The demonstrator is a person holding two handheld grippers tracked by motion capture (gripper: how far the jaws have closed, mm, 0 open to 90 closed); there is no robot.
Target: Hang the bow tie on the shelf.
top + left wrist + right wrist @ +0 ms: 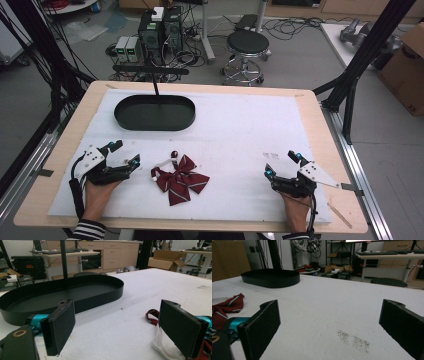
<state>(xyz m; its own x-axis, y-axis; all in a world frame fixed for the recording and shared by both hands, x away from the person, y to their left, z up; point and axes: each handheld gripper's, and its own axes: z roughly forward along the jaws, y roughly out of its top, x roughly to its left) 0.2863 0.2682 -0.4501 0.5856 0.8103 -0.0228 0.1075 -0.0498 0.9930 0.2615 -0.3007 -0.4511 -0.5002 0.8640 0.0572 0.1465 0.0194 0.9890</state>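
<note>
Here both tools [125, 154] [281, 164] gape empty, the bow tie [179, 178] between them, tails toward the person.

One black tray [154, 112], one red bow tie [179, 180], two grippers.

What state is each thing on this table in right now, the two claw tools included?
Left gripper: open, holding nothing, resting on the table beside the bow.
Right gripper: open, holding nothing.
Bow: lying flat on the white mat, untouched.
Tray: empty, at the far left of the mat.
</note>
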